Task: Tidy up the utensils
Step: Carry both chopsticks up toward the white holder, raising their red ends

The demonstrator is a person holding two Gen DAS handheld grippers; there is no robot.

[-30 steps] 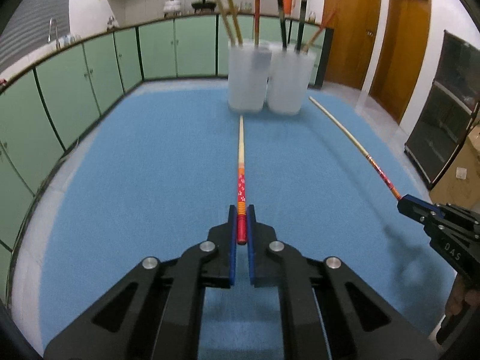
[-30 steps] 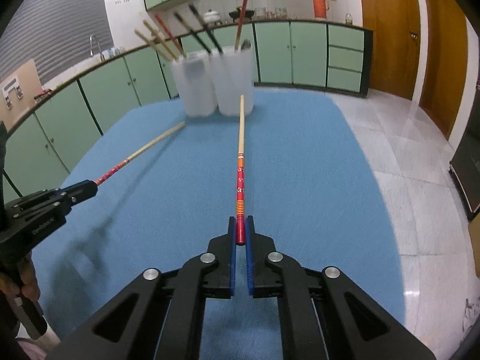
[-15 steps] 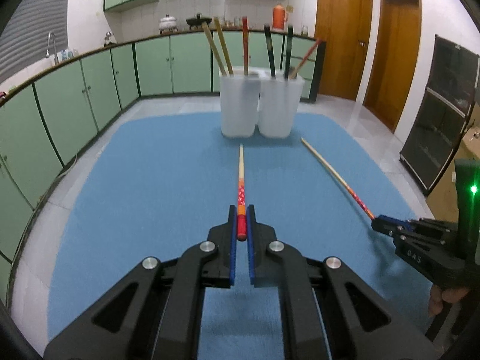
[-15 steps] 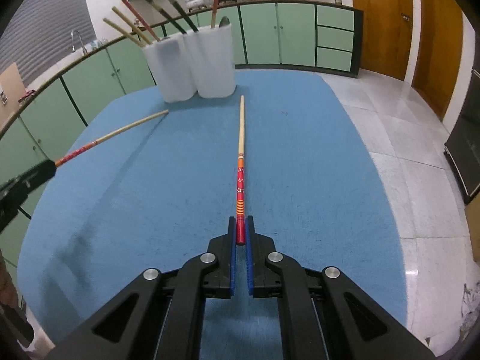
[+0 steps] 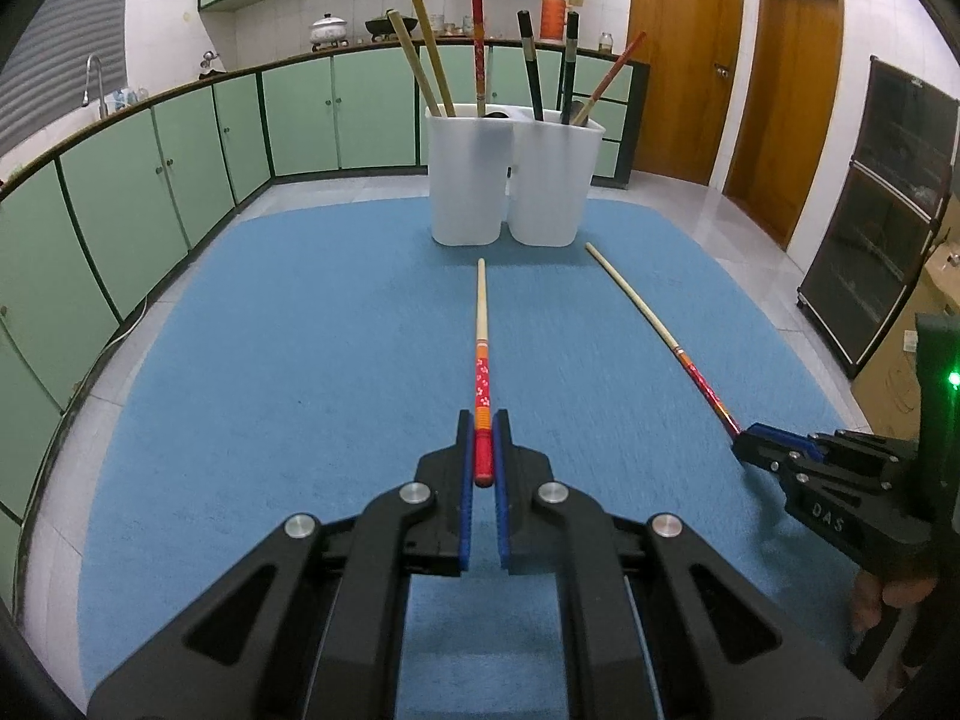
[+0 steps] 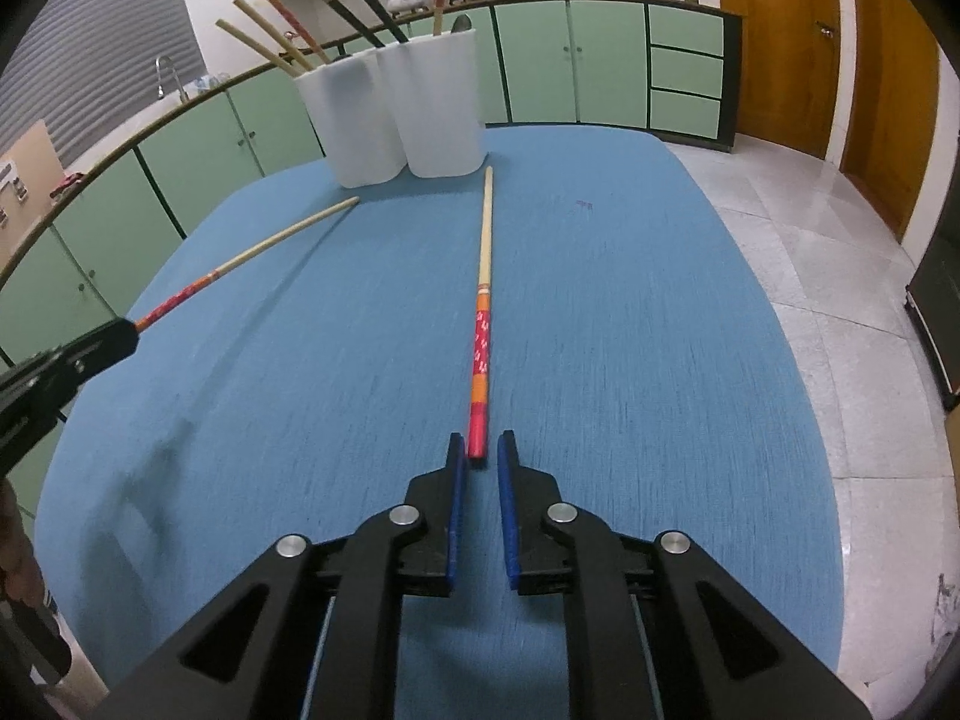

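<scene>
in the left wrist view, the left gripper [image 5: 483,447] pinches the red end of a chopstick [image 5: 480,336] between its blue pads [image 5: 464,498], which press on it from both sides. this left chopstick runs straight away over the blue mat [image 5: 270,360], its pale tip pointing at the two white holders [image 5: 510,180] and stopping short of them. the holders stand side by side, touching, at the far end of the mat, with several chopsticks and dark utensils leaning out of them. right of the holders' line, the right gripper [image 5: 747,441] sits at the red end of the second chopstick [image 5: 654,333], whose pale tip also lies just before the holders.

in the right wrist view, the right gripper [image 6: 480,450] has its jaws opening; the right chopstick [image 6: 482,312] lies on the blue mat [image 6: 660,330] with its red end between the blue pads [image 6: 509,516], which stand clear of it on both sides. its tip nearly reaches the white holders [image 6: 408,114]. left of the holders' line, the left gripper [image 6: 123,333] holds the left chopstick [image 6: 252,252] raised, a shadow under it.
</scene>
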